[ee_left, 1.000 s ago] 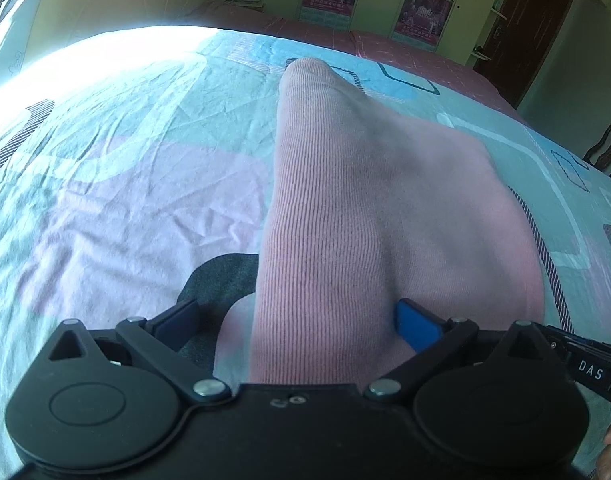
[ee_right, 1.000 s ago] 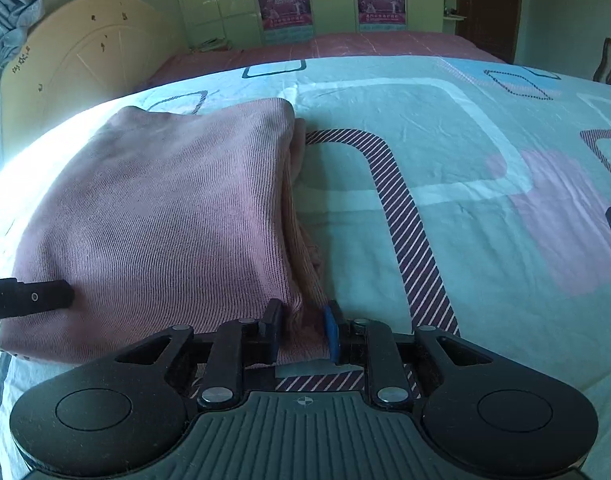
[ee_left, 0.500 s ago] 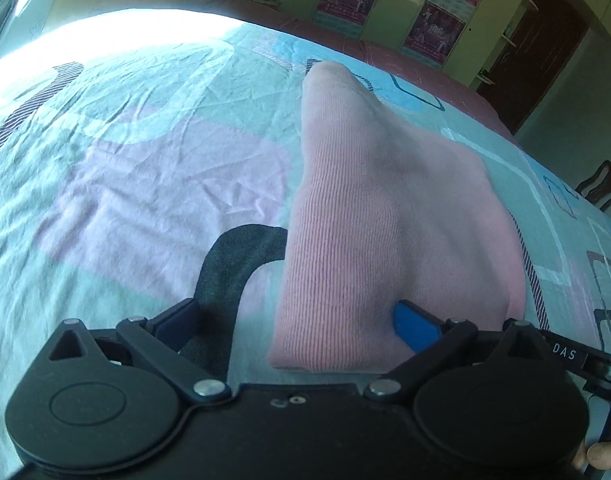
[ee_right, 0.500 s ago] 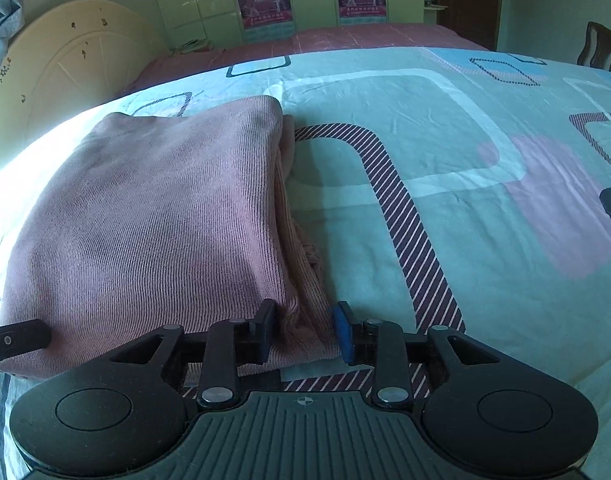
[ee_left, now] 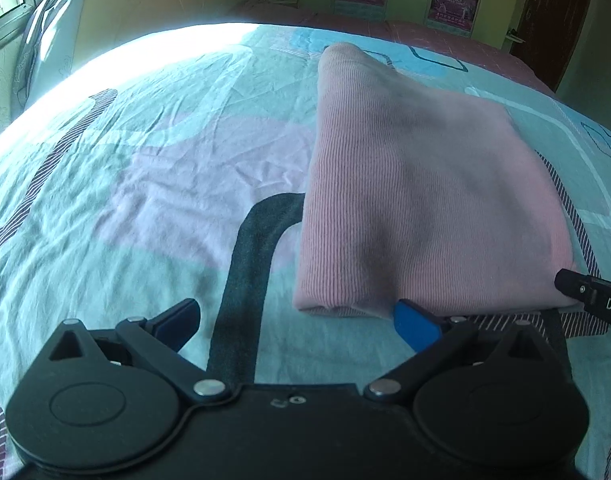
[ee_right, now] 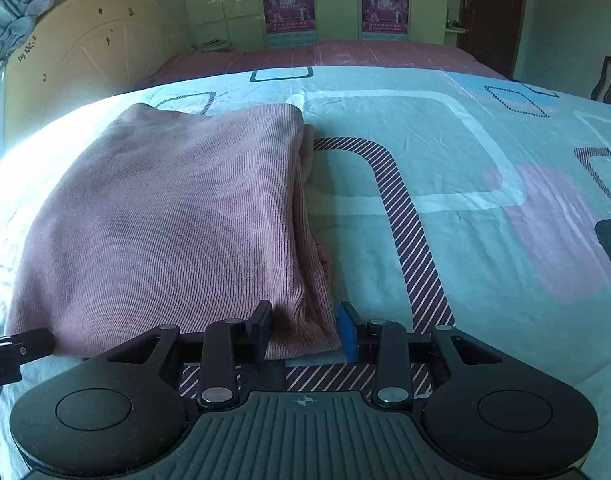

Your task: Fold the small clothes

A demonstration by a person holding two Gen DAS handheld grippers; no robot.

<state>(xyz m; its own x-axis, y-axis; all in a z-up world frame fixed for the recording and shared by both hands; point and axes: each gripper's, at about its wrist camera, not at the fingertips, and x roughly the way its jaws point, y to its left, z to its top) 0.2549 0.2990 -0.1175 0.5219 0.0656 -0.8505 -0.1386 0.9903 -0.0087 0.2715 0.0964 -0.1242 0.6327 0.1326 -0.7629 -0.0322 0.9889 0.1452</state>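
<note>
Pink sweater lies folded on the bed, long axis running away. Right gripper straddles its near corner, slightly parted, seemingly not pinching; left gripper wide apart, empty.

Hidden and cut off

My left hand-held gripper body covers the bed below; poster print too small to read.

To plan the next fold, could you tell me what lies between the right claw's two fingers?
A near corner of the pink sweater lies there, on the bedsheet; the right wrist view shows it.
</note>
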